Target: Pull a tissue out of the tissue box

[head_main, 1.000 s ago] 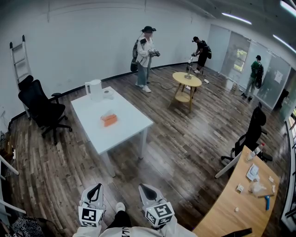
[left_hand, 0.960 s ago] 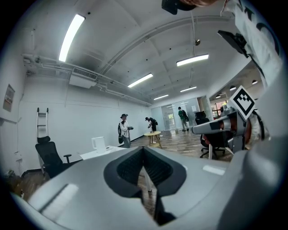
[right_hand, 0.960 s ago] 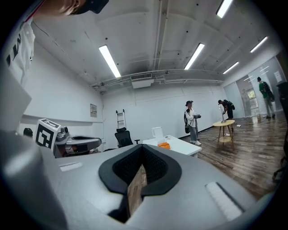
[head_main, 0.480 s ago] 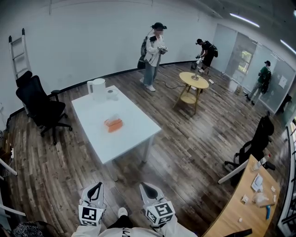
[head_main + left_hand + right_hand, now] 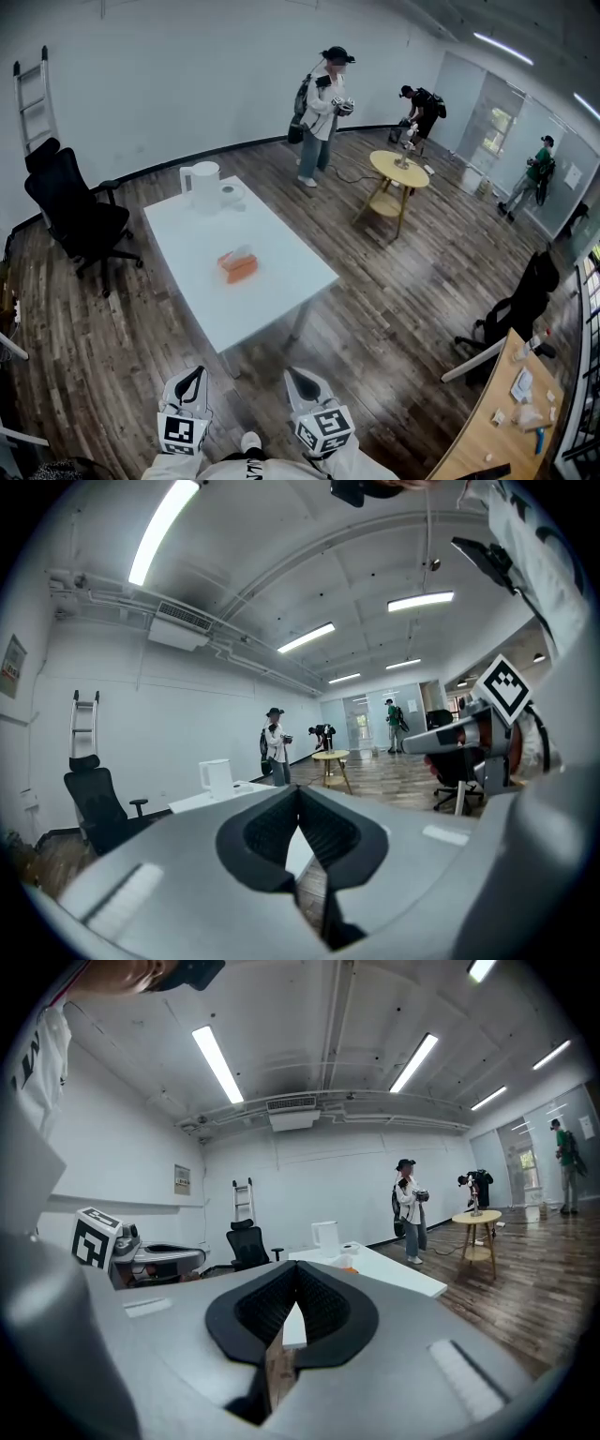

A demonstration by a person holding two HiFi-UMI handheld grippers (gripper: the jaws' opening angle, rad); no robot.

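Observation:
An orange tissue box (image 5: 238, 266) with a white tissue sticking out of its top lies near the middle of a white table (image 5: 281, 286). My left gripper (image 5: 194, 373) and right gripper (image 5: 292, 373) are held side by side at the bottom of the head view, well short of the table's near corner, above the wooden floor. Both point toward the table. In the left gripper view the left gripper (image 5: 298, 789) has its tips together and holds nothing. The right gripper (image 5: 296, 1266) is likewise shut and empty, with the table (image 5: 398, 1276) beyond it.
A white kettle (image 5: 201, 179) and a small white item stand at the table's far end. A black office chair (image 5: 75, 211) and a ladder (image 5: 28, 94) are at the left. Other people stand by a round wooden table (image 5: 398, 170) at the back. A wooden desk (image 5: 506, 427) lies at the lower right.
The table and tissue box have come nearer and sit lower and more central in the head view. Both grippers keep their place at the bottom, still shut.

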